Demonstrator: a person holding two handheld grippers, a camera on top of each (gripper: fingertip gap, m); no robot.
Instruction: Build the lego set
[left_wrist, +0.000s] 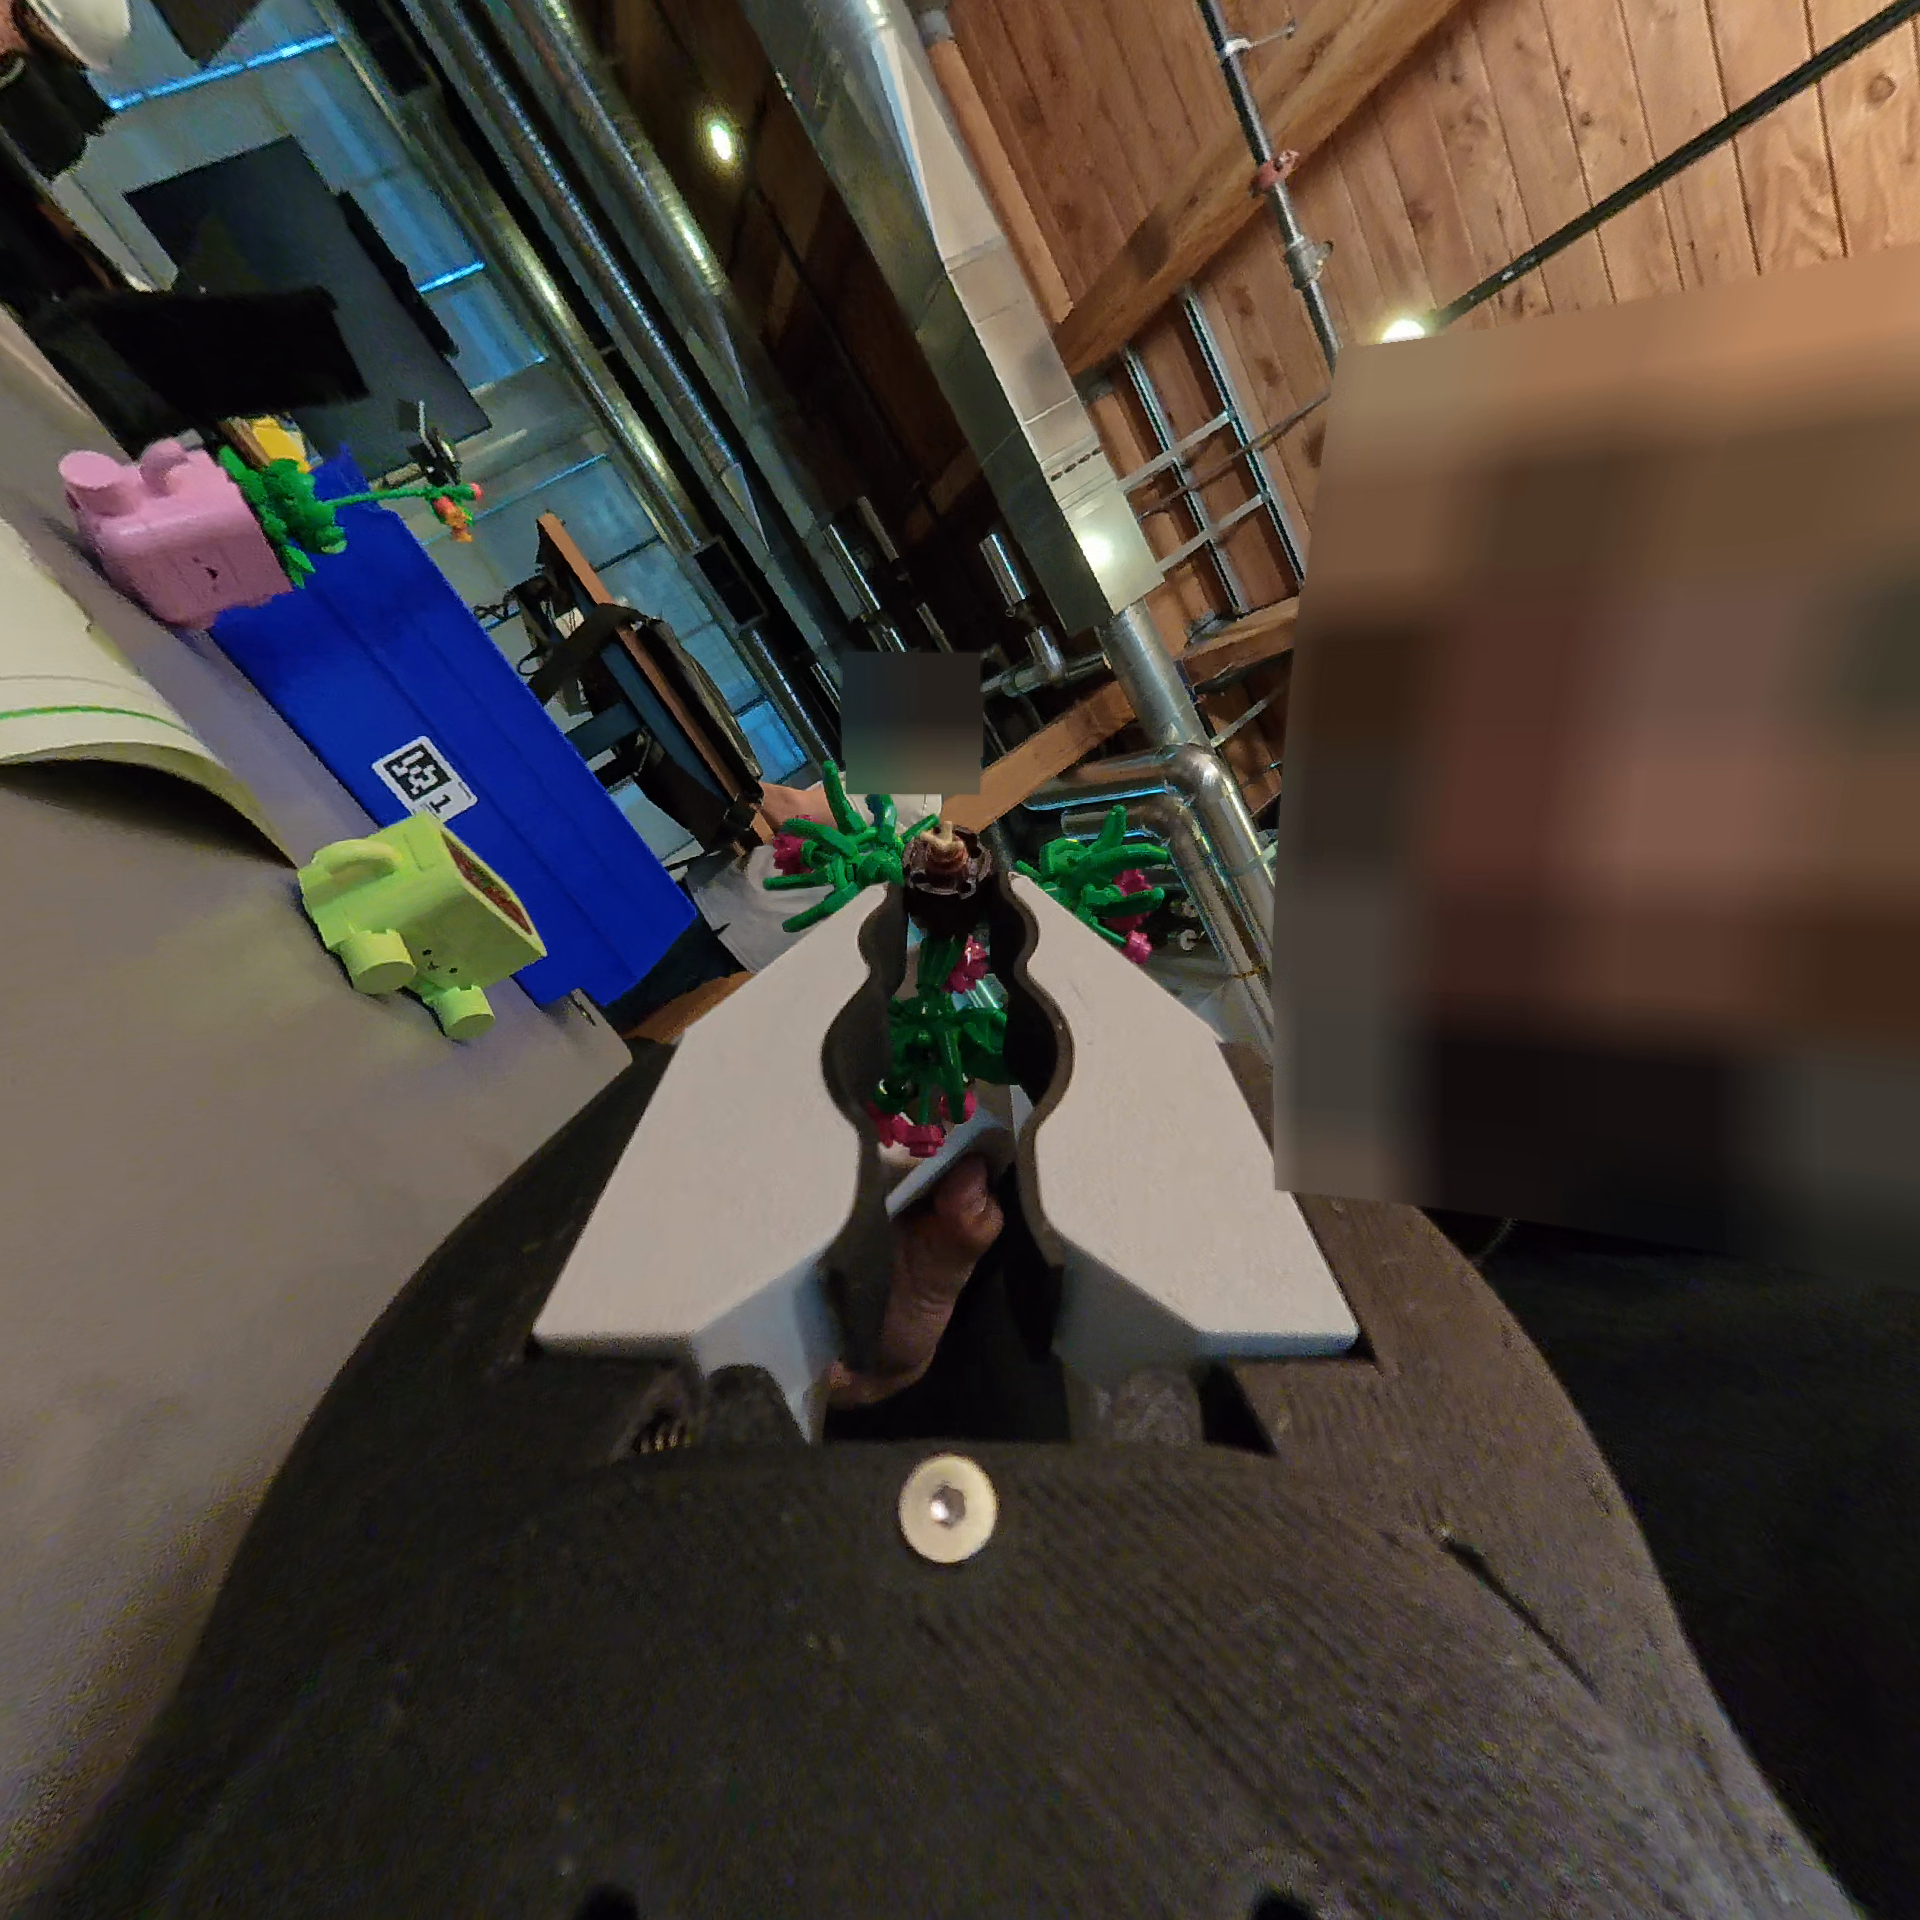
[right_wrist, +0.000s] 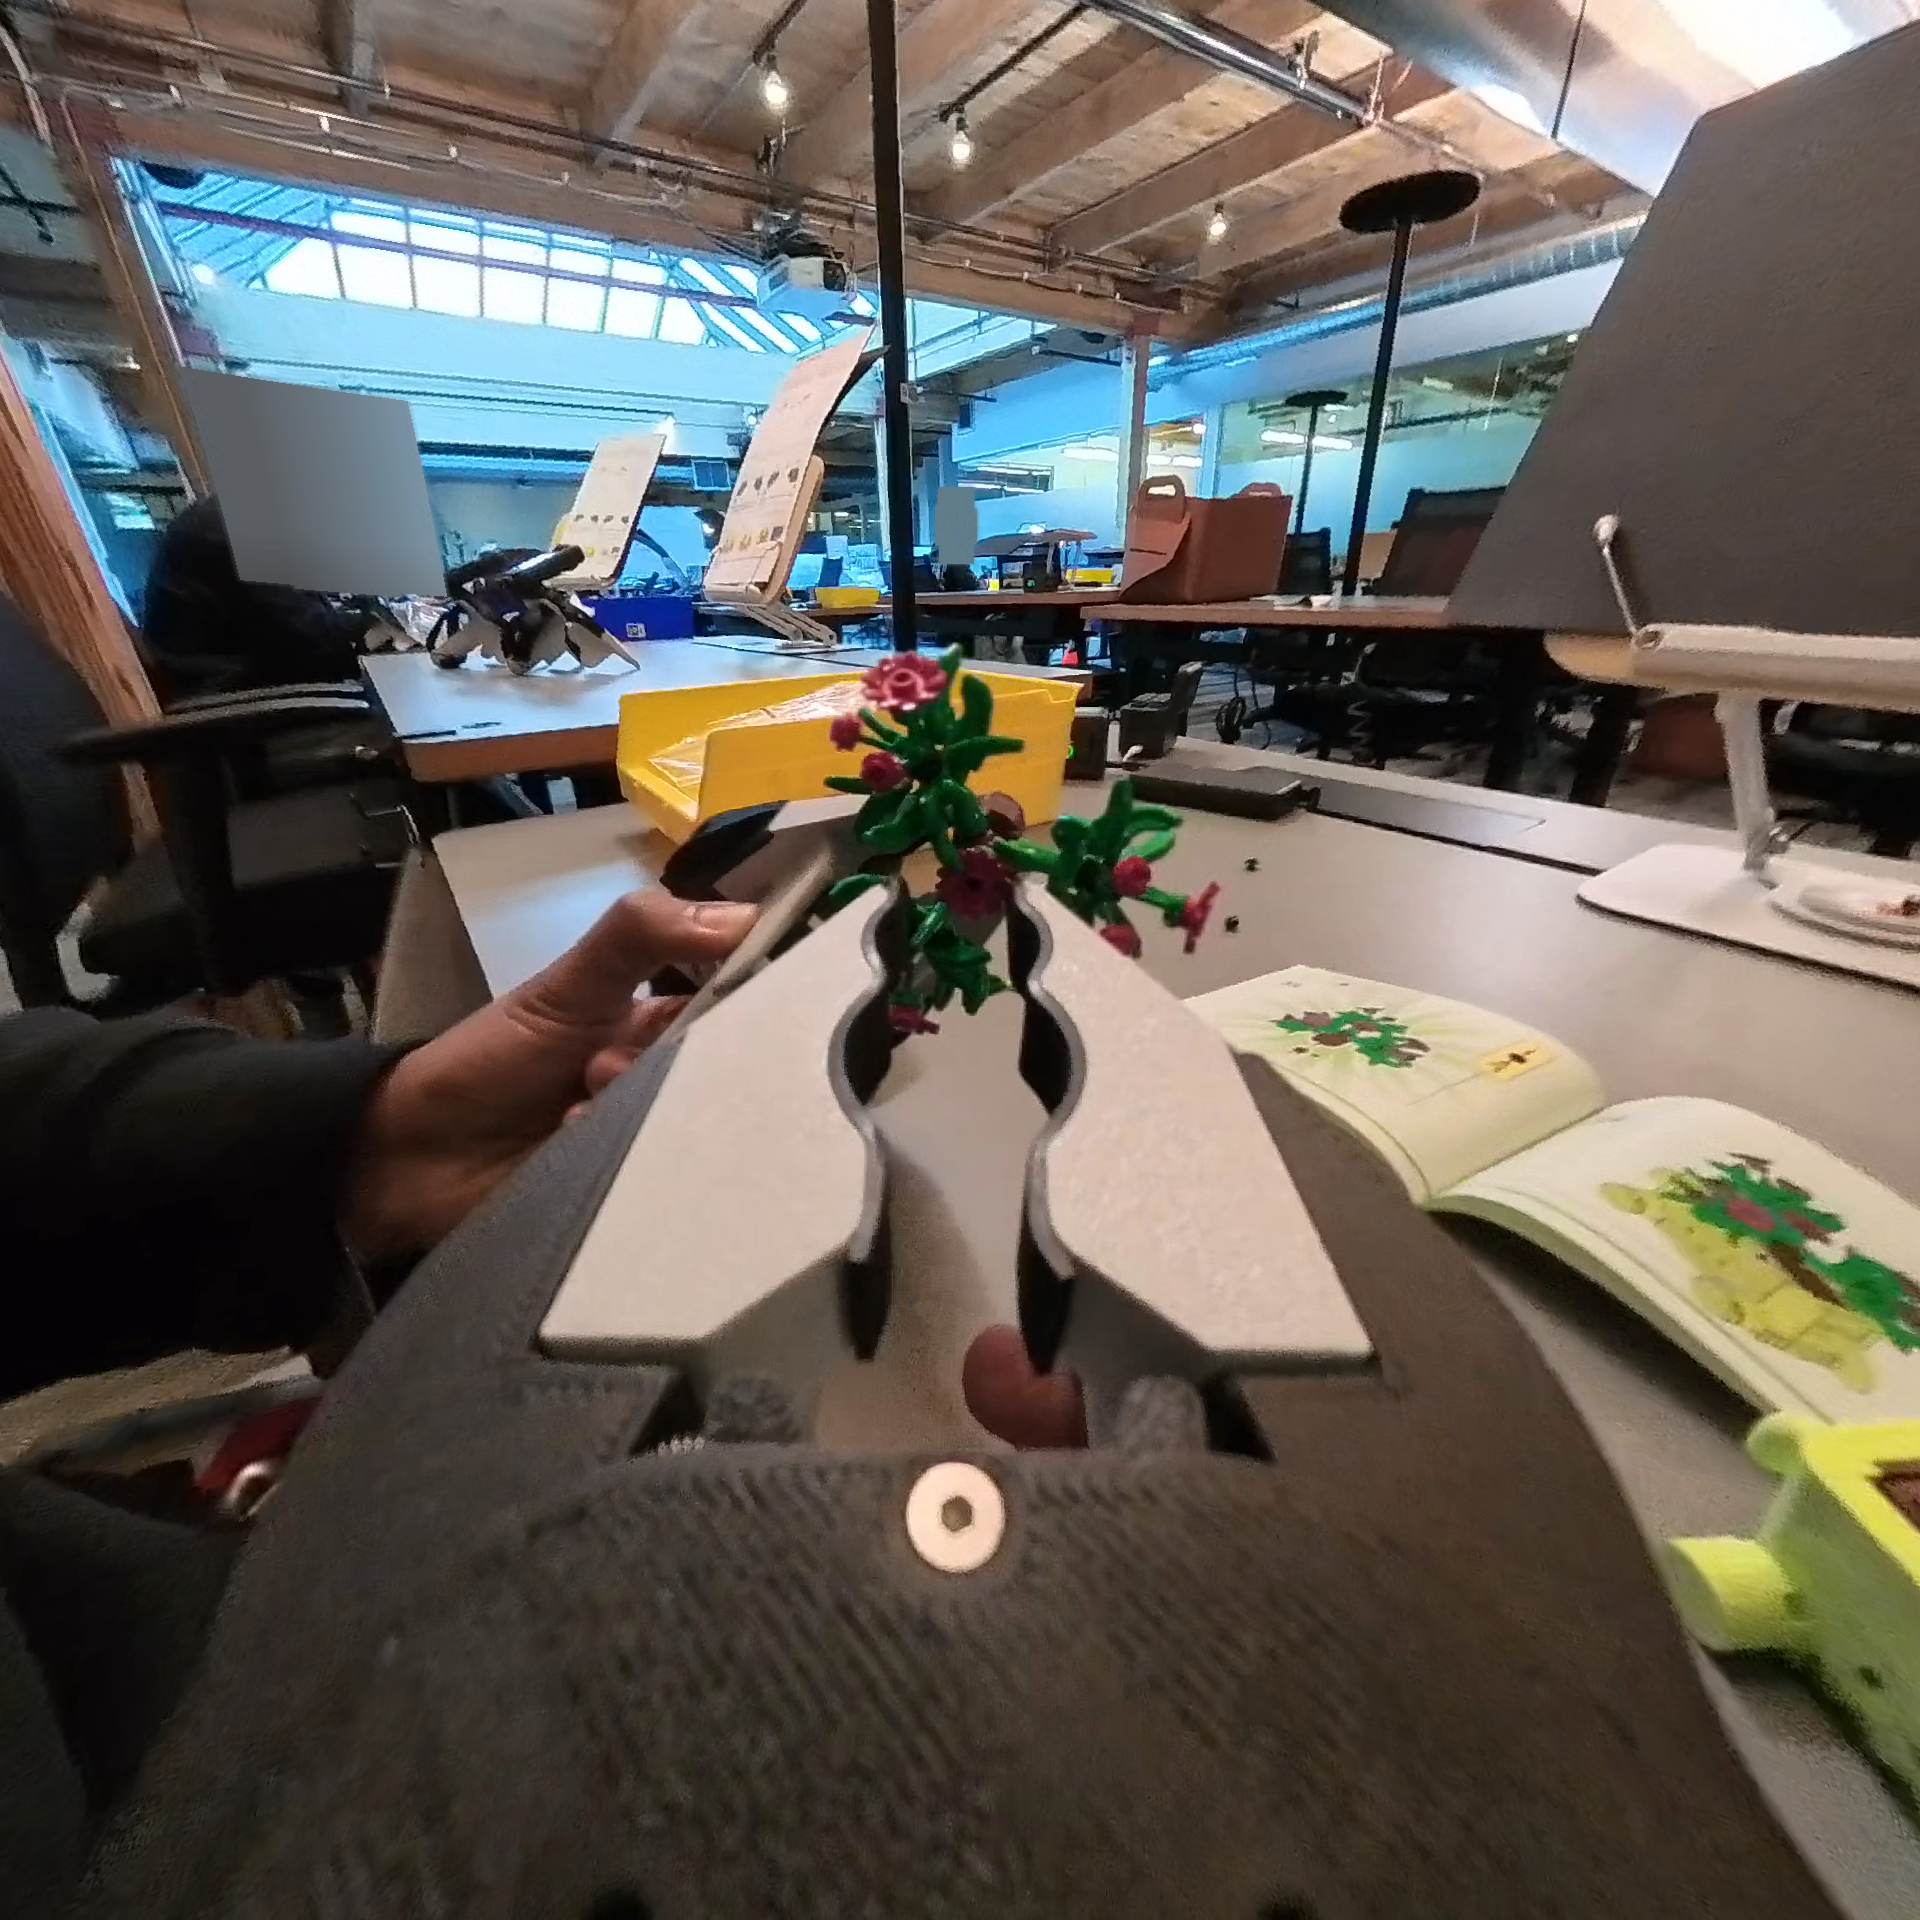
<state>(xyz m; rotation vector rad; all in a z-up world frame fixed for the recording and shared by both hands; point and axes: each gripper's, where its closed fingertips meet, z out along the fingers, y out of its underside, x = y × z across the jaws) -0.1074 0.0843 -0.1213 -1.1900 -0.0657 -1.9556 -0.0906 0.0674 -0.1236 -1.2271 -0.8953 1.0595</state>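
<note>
Both tools on the flower sprig, held above the surface.
My left tool (left_wrist: 943, 883) pinches the sprig's brown stem end (left_wrist: 940, 876); my right tool (right_wrist: 951, 914) is closed around the sprig (right_wrist: 940, 821). The booklet (right_wrist: 1558, 1143) lies open to my right.

Left wrist view: flower sprig (left_wrist: 940, 1049) mostly screened by the tool's fingers (left_wrist: 748, 1143); its grip point is indiscernible. Booklet (left_wrist: 94, 665) cut off at left edge. Right wrist view: green pot (right_wrist: 1818, 1600) cut by lower right edge. Dark specks (right_wrist: 1242, 894) on worktop (right_wrist: 1403, 935) too small to identify.
</note>
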